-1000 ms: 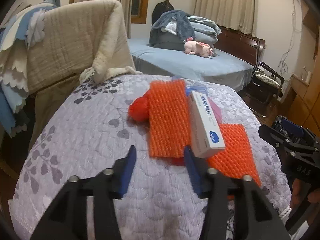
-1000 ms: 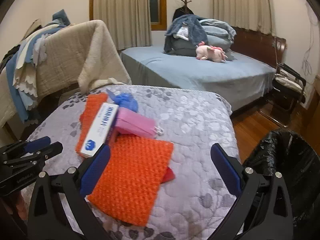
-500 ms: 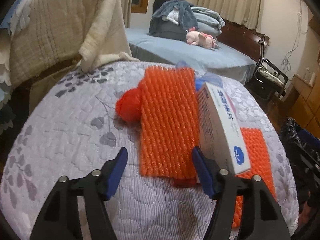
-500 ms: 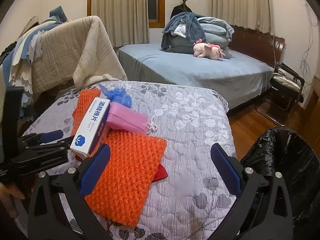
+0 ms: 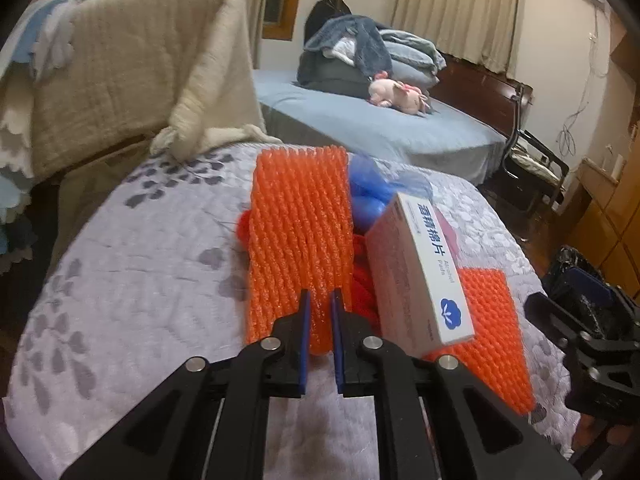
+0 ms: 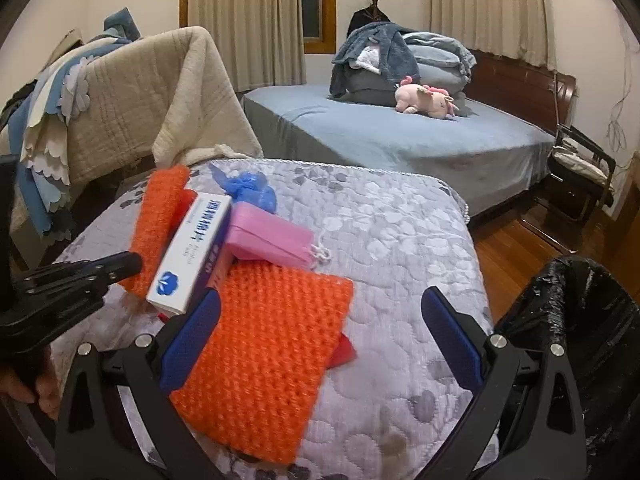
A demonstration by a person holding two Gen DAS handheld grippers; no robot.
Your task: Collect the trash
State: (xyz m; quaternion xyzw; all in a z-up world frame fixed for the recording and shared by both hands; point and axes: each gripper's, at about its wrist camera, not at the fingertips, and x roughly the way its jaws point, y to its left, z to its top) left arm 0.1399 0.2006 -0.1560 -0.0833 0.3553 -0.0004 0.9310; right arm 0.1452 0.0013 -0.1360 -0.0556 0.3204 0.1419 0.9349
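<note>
A pile of trash lies on the quilted table (image 5: pixel 140 280). My left gripper (image 5: pixel 319 300) is shut on the near edge of a long orange foam net (image 5: pixel 298 236), which is lifted and tilted; the net also shows in the right wrist view (image 6: pixel 160 216). A white alcohol-pad box (image 5: pixel 424 268) leans against it. My right gripper (image 6: pixel 320 316) is open and empty above a second orange foam net (image 6: pixel 264 344). Beside the box lie a pink packet (image 6: pixel 272 236) and a crumpled blue bag (image 6: pixel 252 192). A red scrap (image 6: pixel 346 350) pokes out below.
A bin lined with a black bag (image 6: pixel 576 320) stands at the table's right edge. A chair draped in beige and blue blankets (image 6: pixel 120 92) stands at the left. A bed (image 6: pixel 400 136) with a pink plush toy is behind the table.
My left gripper moved forward and closed on the near edge of the long orange net, lifting it. The white box tipped up against it. The right gripper stayed open.
</note>
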